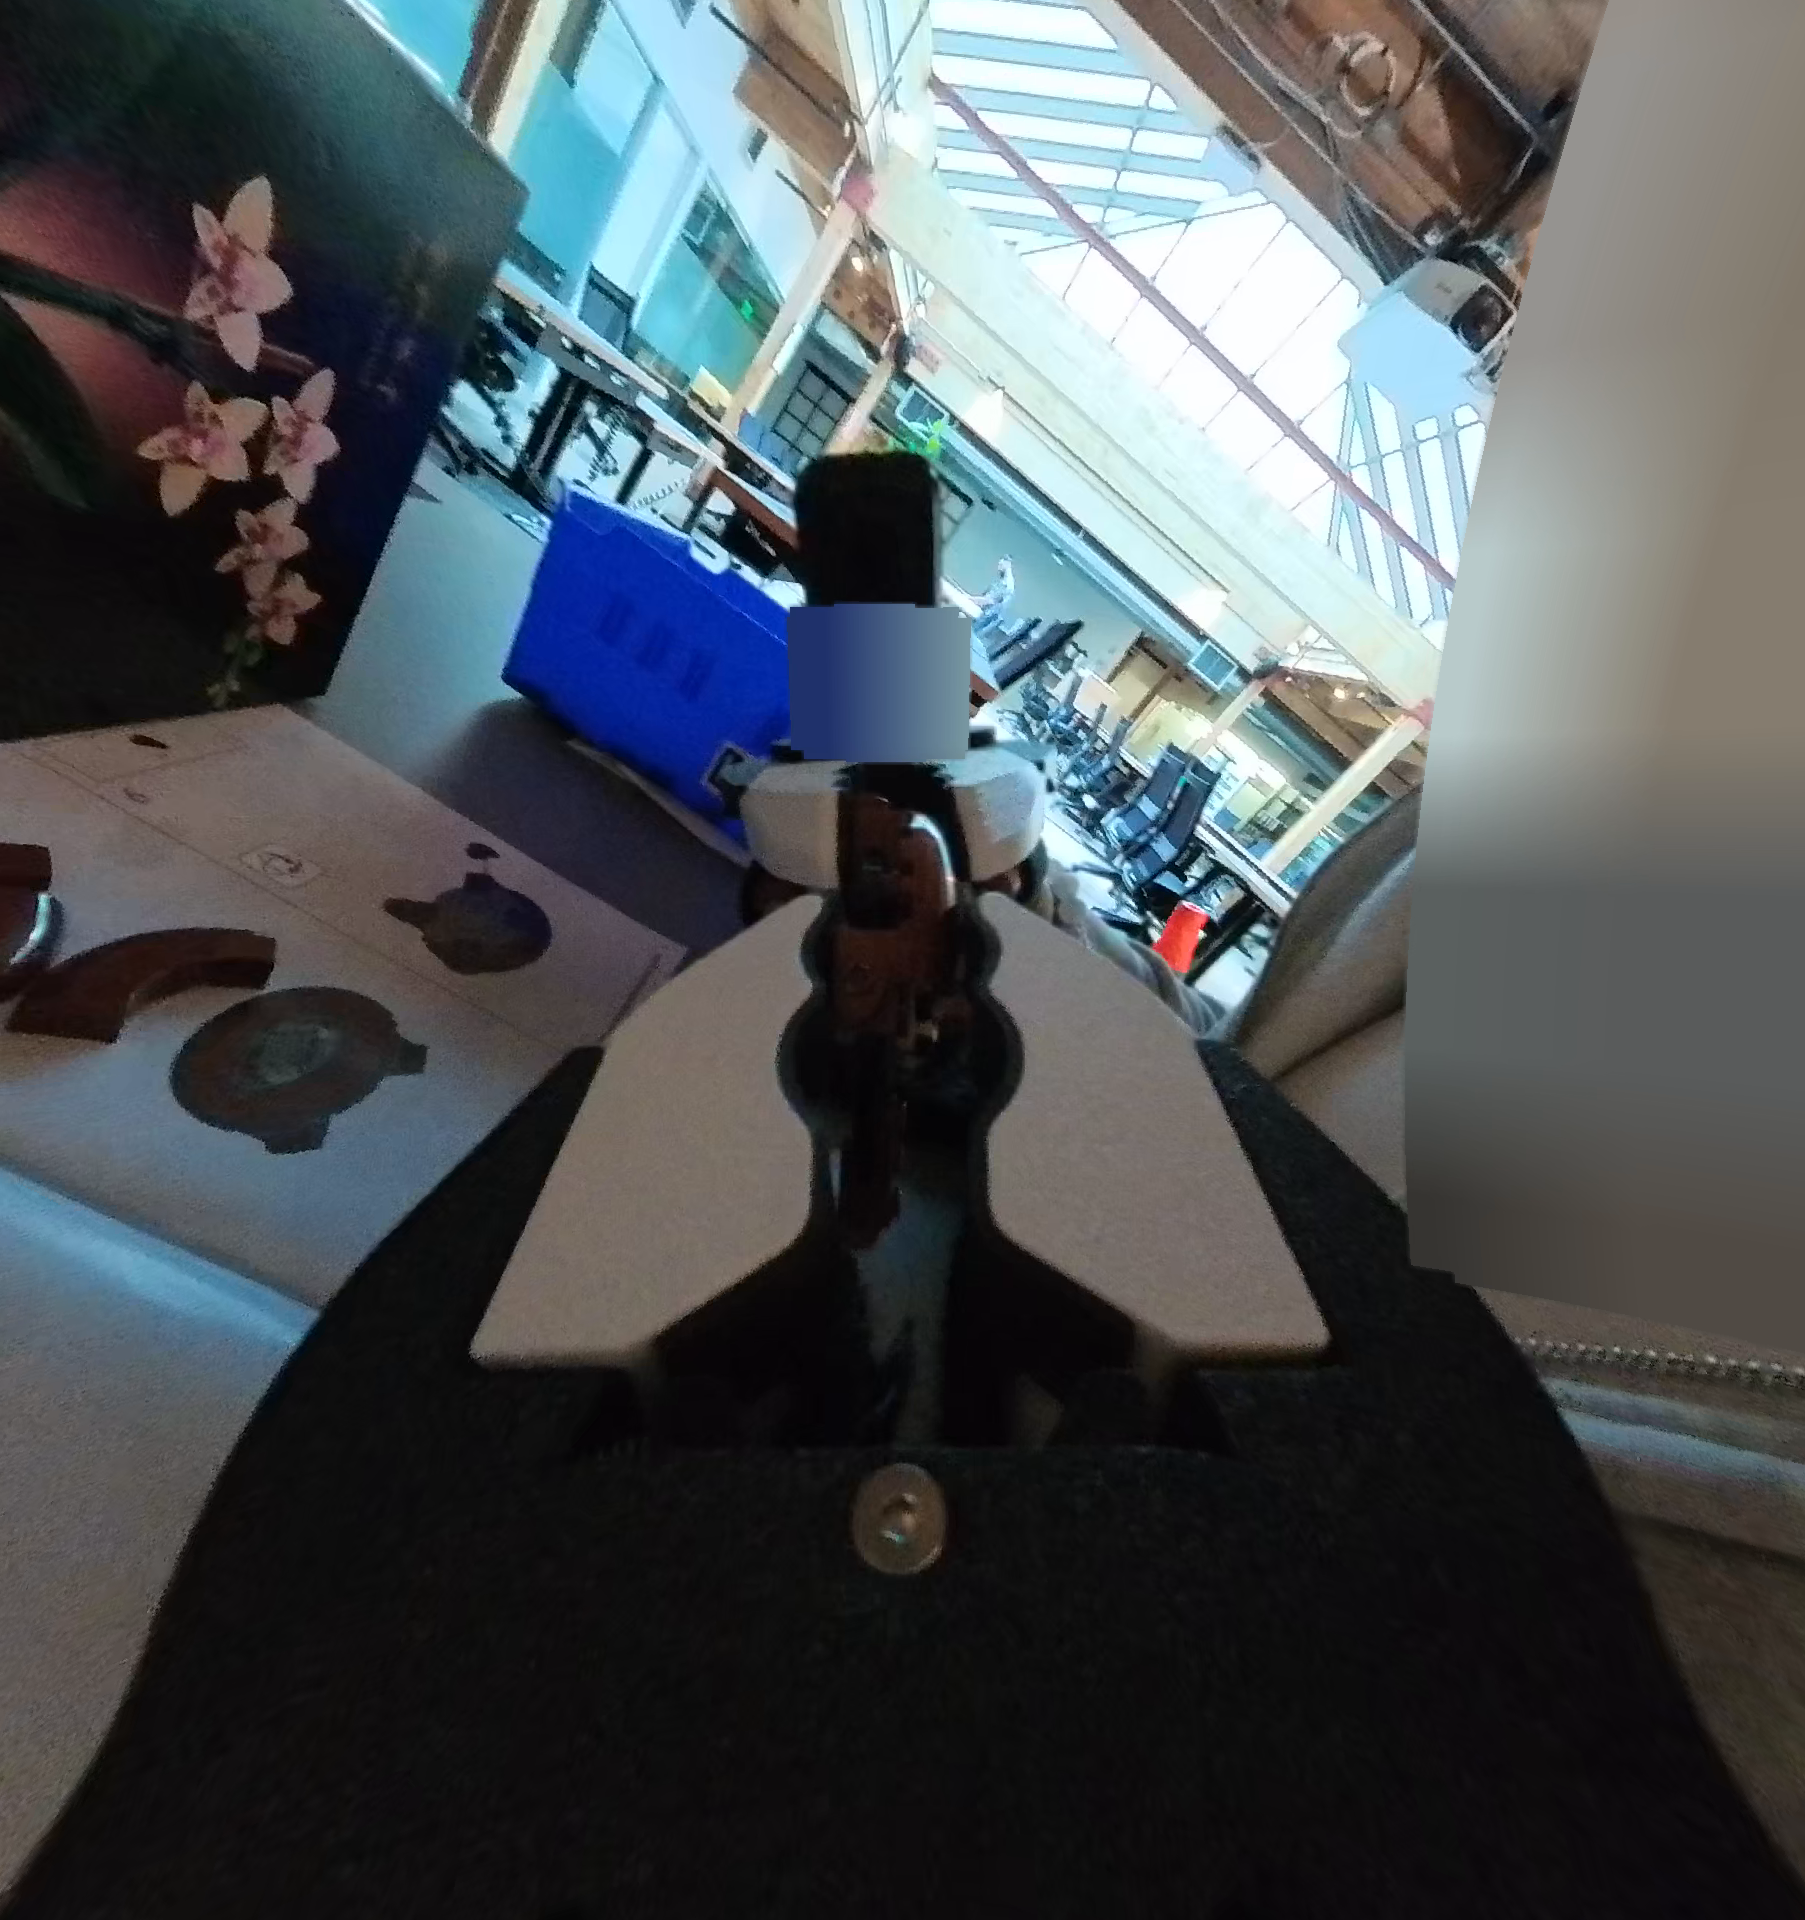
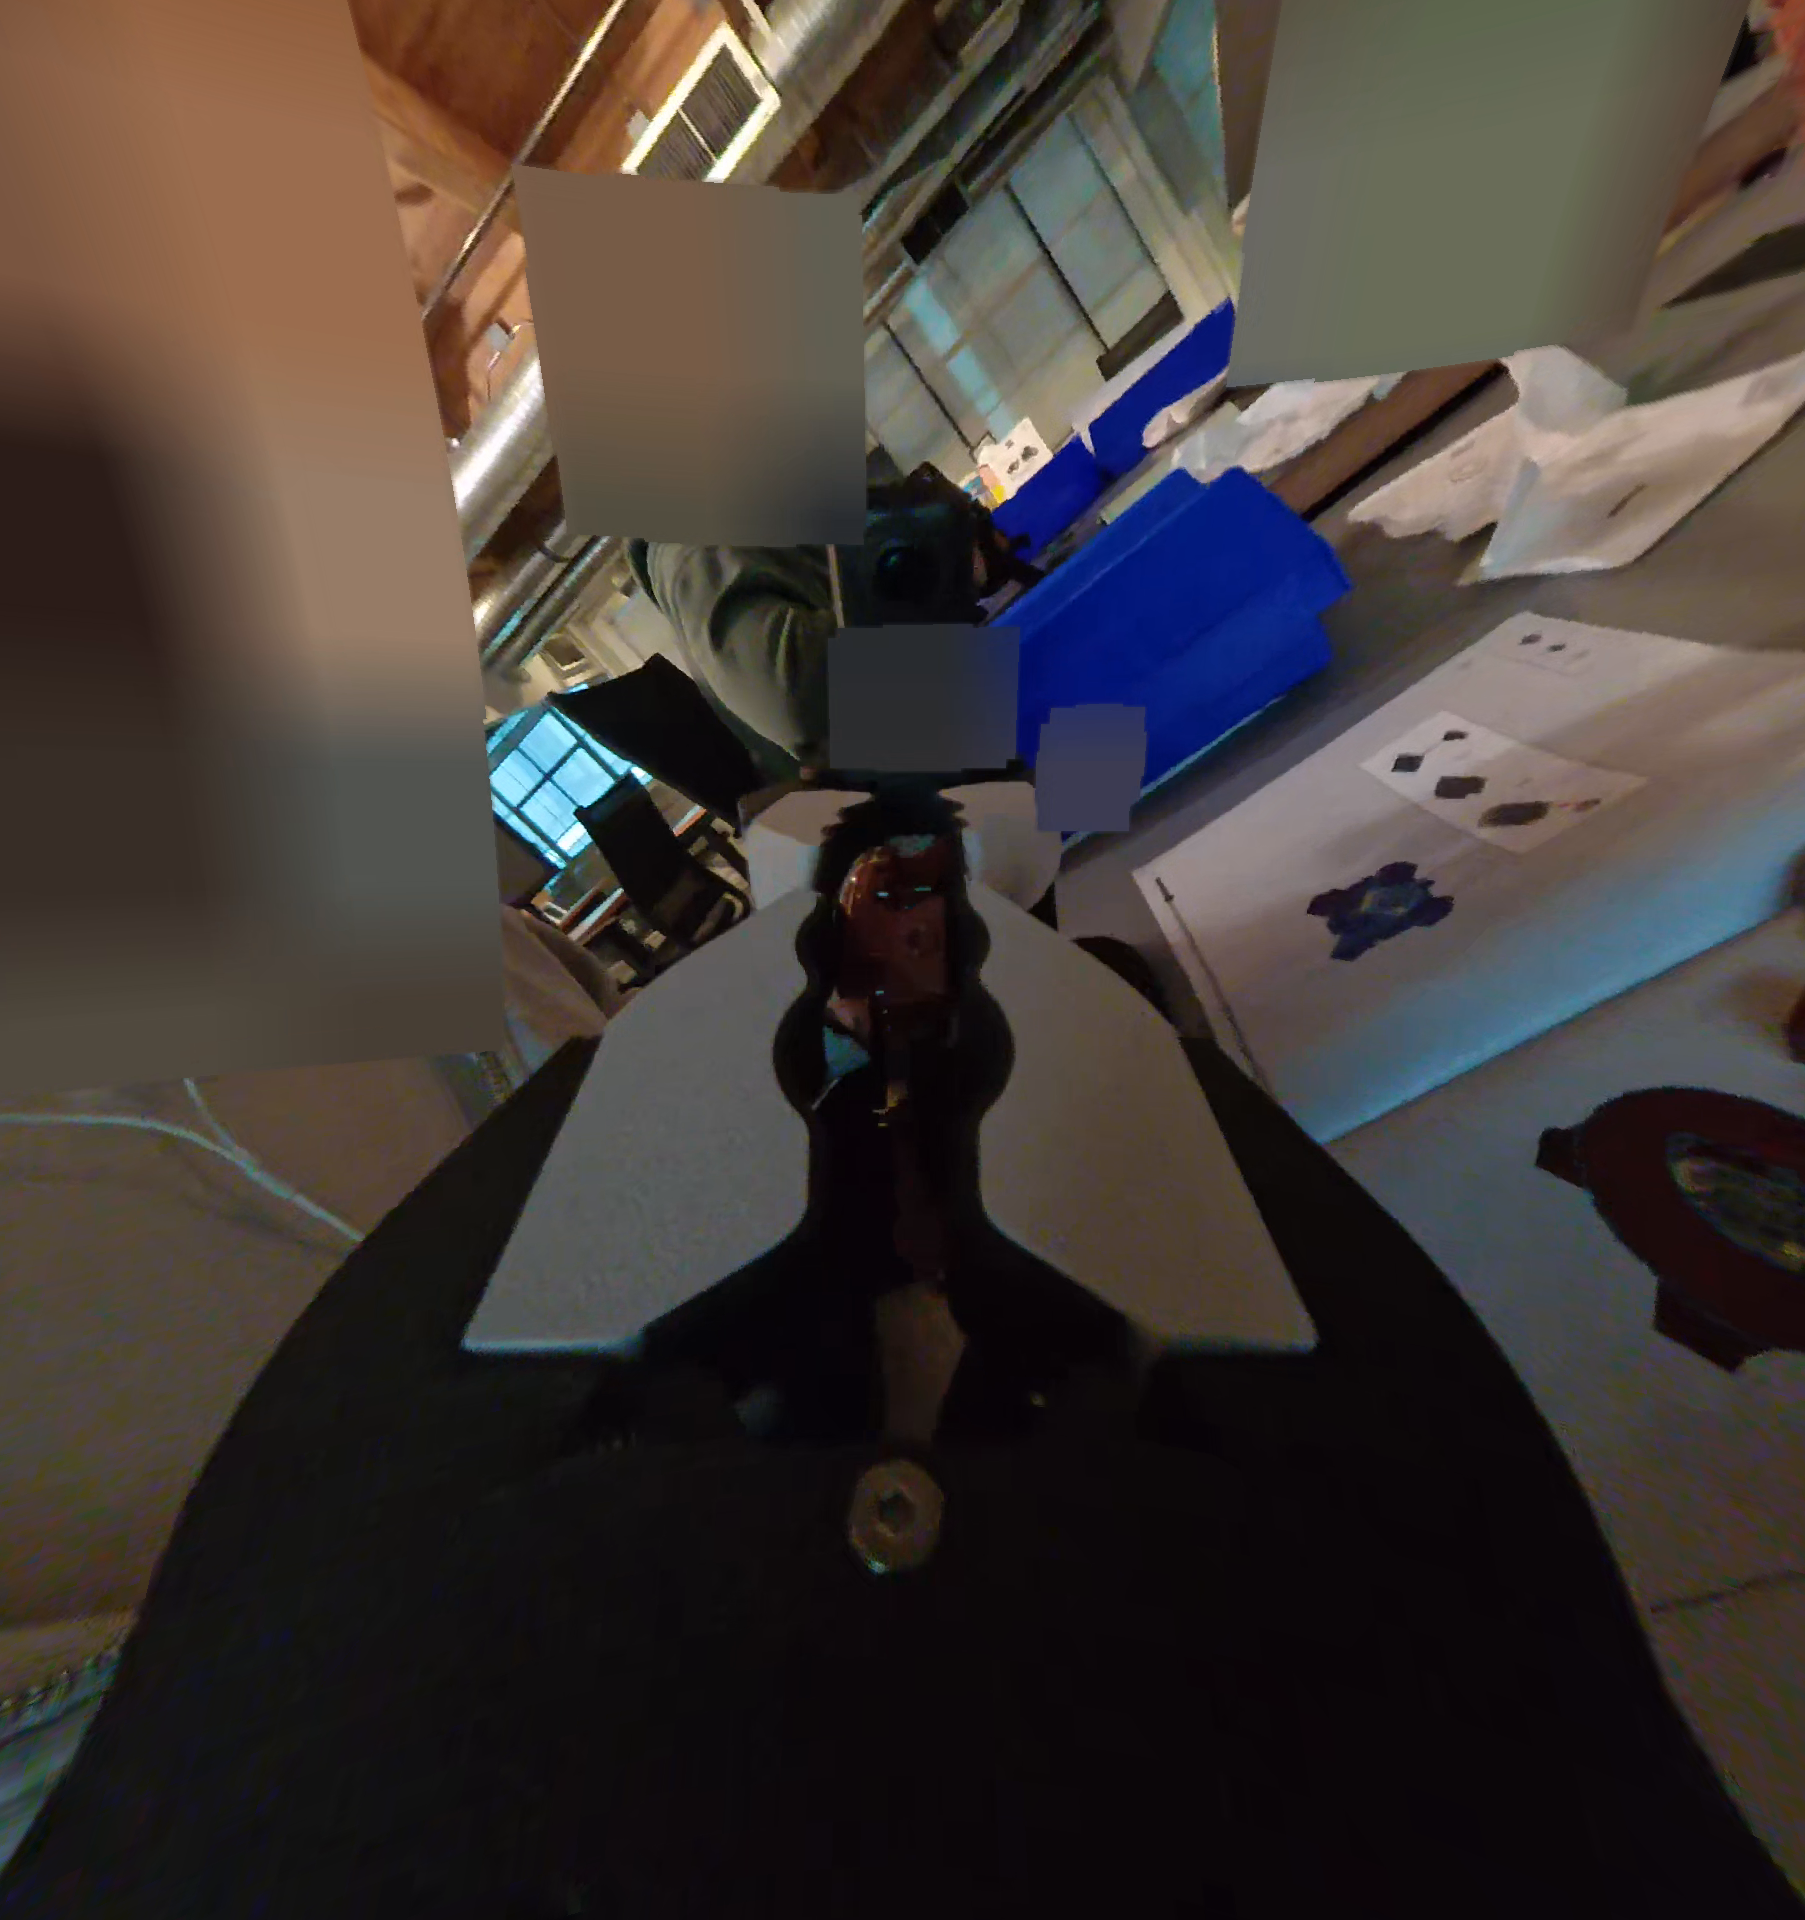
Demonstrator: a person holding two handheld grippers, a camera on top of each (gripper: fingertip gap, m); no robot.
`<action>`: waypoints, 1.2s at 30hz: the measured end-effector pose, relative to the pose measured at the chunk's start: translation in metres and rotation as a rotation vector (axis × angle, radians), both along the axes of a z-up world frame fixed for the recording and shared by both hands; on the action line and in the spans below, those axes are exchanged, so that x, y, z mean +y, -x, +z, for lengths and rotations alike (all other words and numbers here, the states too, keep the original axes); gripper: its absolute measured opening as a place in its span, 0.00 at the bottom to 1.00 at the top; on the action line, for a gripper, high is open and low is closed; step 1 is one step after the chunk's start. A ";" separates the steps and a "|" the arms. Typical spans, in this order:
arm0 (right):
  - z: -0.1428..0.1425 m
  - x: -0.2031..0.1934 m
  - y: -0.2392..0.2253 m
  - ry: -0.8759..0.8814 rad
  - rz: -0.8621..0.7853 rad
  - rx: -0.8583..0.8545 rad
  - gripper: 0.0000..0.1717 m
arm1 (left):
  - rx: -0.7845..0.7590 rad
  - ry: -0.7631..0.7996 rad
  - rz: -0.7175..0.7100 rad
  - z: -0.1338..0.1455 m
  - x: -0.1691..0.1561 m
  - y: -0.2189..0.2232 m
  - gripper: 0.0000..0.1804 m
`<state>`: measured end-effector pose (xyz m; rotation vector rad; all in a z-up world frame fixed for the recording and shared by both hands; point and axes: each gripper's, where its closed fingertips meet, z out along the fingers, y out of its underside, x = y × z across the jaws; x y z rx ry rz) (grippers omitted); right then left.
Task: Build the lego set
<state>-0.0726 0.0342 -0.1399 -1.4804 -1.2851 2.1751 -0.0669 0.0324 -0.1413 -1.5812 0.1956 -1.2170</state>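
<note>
My left gripper [image 1: 893,920] is shut on a dark red-brown piece [image 1: 893,883] with a shiny metal edge, held up in the air between its white pads [image 1: 732,1049]. My right gripper [image 1: 893,800] faces it tip to tip just beyond, its white fingers on either side of the same brown mass. In the right wrist view my right gripper [image 2: 893,920] is shut on a glossy red-brown piece [image 2: 898,935], and the left gripper [image 2: 898,810] meets it from the far side. Whether the two hold one piece or two joined pieces cannot be told.
A paper sheet with printed pictures [image 1: 358,883] lies on the table at the left, with curved brown pieces [image 1: 139,982] and a round dark piece [image 1: 285,1060] on it. A blue crate [image 1: 638,634] and a flowered box [image 1: 202,364] stand behind. The round piece [image 2: 1729,1216] also shows in the right wrist view.
</note>
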 end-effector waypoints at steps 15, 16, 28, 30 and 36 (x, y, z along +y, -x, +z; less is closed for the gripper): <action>-0.008 -0.007 -0.012 0.016 0.056 -0.024 0.11 | -0.054 0.057 -0.039 -0.006 -0.009 -0.001 0.11; -0.007 -0.005 -0.012 -0.008 0.029 -0.009 0.11 | -0.050 0.063 -0.046 -0.007 -0.009 -0.002 0.11; -0.016 -0.002 -0.017 -0.060 0.065 -0.108 0.11 | 0.047 0.079 -0.116 -0.016 -0.013 -0.010 0.21; -0.021 -0.002 -0.020 -0.050 0.110 -0.185 0.11 | 0.121 0.069 -0.115 -0.023 -0.013 -0.008 0.25; -0.030 -0.010 -0.024 -0.121 0.325 -0.389 0.11 | 0.214 0.145 -0.269 -0.035 -0.017 -0.020 0.39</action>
